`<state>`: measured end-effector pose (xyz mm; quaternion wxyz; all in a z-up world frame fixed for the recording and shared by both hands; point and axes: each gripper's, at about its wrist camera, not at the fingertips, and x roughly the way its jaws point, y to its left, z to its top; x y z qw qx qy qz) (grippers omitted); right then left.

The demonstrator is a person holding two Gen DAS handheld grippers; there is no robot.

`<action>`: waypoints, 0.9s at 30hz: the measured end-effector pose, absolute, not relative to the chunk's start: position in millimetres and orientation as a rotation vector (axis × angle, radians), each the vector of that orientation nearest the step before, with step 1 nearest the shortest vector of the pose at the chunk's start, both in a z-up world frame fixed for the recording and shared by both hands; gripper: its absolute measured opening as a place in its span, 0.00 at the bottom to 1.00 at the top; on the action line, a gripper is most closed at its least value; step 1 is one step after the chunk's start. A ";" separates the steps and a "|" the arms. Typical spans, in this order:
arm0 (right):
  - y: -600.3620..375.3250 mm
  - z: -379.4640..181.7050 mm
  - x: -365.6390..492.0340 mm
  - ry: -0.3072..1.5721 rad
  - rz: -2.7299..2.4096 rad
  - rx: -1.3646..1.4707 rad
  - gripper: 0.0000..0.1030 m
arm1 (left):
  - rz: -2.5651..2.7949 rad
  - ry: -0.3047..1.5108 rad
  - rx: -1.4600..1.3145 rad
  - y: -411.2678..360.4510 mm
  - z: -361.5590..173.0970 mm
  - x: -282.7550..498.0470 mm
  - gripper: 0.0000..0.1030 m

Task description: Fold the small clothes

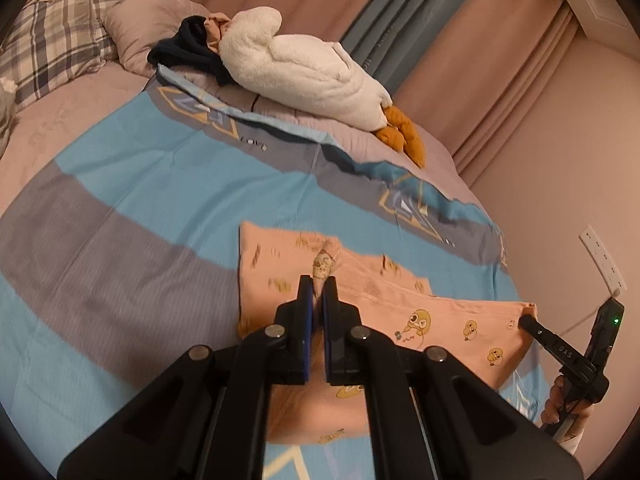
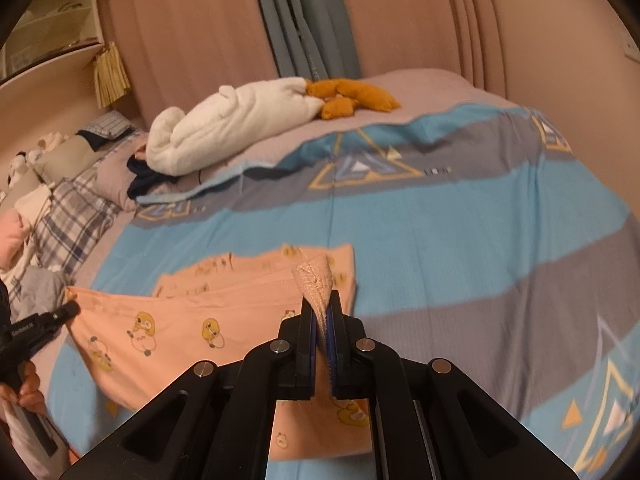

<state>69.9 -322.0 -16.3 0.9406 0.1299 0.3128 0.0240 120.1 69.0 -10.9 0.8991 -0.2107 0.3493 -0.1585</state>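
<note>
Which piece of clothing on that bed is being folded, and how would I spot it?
Start at the bed's blue-and-grey striped cover. On its near part lies a peach-pink garment, lifted at one edge by the two black grippers, left and right. Its yellow duck prints distinguish it from the dark clothes and white plush goose.

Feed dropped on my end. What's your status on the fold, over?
Left gripper and right gripper both shut on the pink duck-print garment, near edge lifted off the striped bedspread. Plush goose far back, nothing in the way.
</note>
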 end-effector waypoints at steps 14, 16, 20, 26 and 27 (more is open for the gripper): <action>-321.9 -36.0 187.6 0.740 0.021 0.241 0.06 | -0.209 0.845 -0.430 62.5 -41.8 237.0 0.04; -324.3 -46.4 202.9 0.774 0.008 0.250 0.05 | -0.195 0.866 -0.405 58.5 -48.8 251.1 0.04; -331.1 -72.0 225.6 0.848 -0.028 0.269 0.05 | -0.169 0.926 -0.365 51.5 -66.3 273.3 0.04; -337.1 -105.7 241.9 0.943 -0.059 0.300 0.05 | -0.139 0.997 -0.314 44.0 -96.3 295.0 0.05; -337.3 -108.6 243.5 0.954 -0.066 0.299 0.05 | -0.129 1.015 -0.318 44.3 -103.0 297.2 0.05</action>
